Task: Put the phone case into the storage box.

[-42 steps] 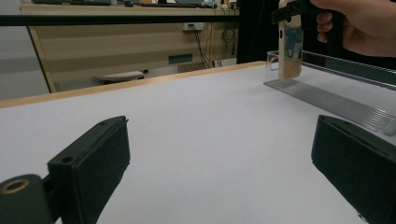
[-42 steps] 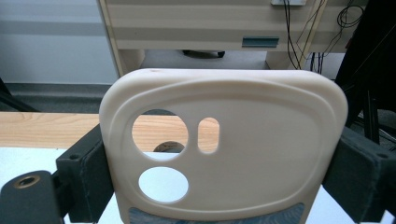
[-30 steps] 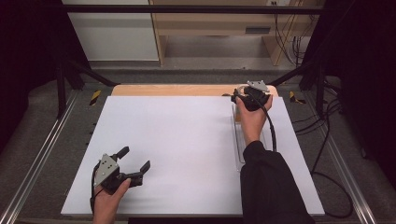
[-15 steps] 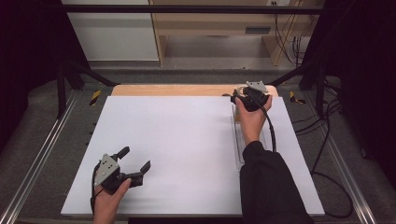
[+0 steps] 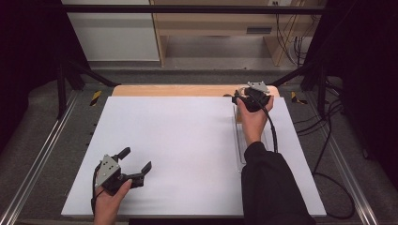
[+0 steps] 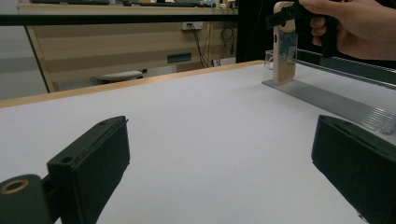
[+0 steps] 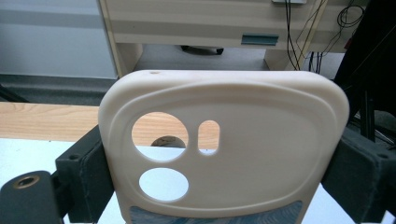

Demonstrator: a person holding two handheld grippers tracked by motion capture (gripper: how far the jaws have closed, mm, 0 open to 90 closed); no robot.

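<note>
Nothing has shifted in the last second: my right gripper (image 5: pixel 248 95) stays clamped on the cream phone case (image 7: pixel 224 149), held upright at the far end of the clear slotted rack (image 5: pixel 240 145) on the white worktop (image 5: pixel 178 140). My left gripper (image 5: pixel 136 165), jaws apart, rests well left of the rack.

phone case (image 7: pixel 224 154) bottom cut off by frame edge, clear rack (image 5: pixel 239 140) partly behind forearm
</note>
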